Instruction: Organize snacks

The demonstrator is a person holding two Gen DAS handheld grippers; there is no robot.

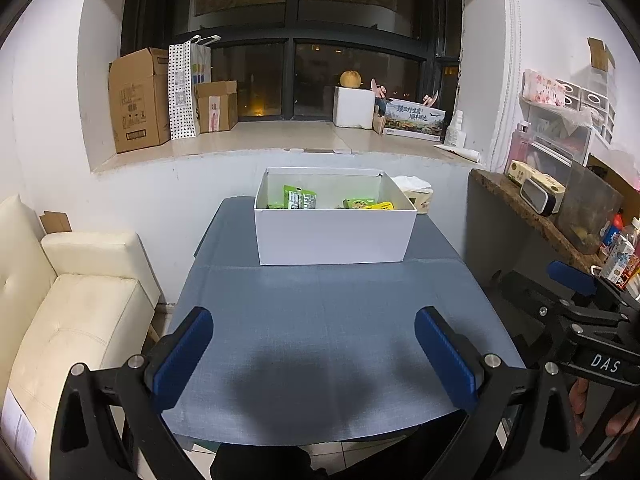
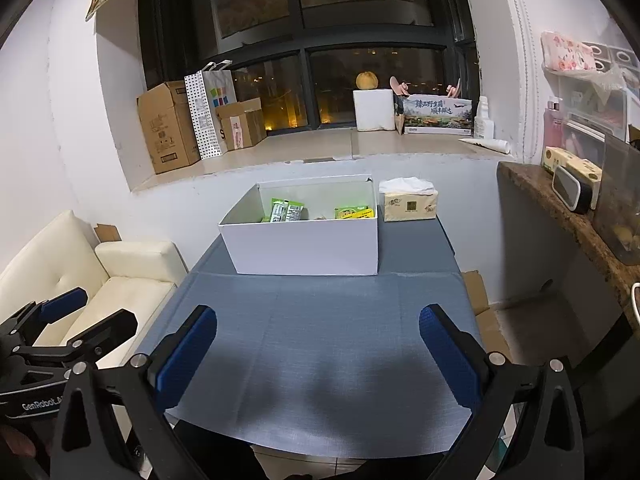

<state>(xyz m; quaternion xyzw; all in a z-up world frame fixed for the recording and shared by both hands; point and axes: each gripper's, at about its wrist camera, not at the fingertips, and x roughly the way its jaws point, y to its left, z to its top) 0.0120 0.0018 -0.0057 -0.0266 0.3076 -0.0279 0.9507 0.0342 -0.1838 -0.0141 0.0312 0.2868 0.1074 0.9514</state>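
1. The white rectangular cardboard box (image 1: 335, 232) stands at twelve o'clock on the blue-grey cloth-covered table (image 1: 320, 340), pushed toward the far edge. That placement leaves the near half of the cloth bare, likely as working room in front of the container.
2. The snacks are inside that box. A green foil packet (image 1: 299, 197) leans near the back wall at about eleven o'clock within it, and a yellow-and-green flat packet (image 1: 368, 204) lies toward one o'clock. Only their tops show over the front wall, so what lies beneath them cannot be told.
3. A tan soft pack of paper tissues (image 2: 409, 199) sits just beside the box at its two o'clock corner, apart from the snacks and seemingly no part of the sorting.
4. The left gripper (image 1: 314, 356) hovers over the near edge of the table with its blue-padded fingers (image 1: 182, 360) spread wide and nothing between them.
5. The right gripper (image 2: 318, 356) is held level beside it, at three o'clock from the left one, its jaws equally wide apart and empty.
6. No packet lies loose on the cloth, so the task looks either just beginning or finished; which one I cannot tell.
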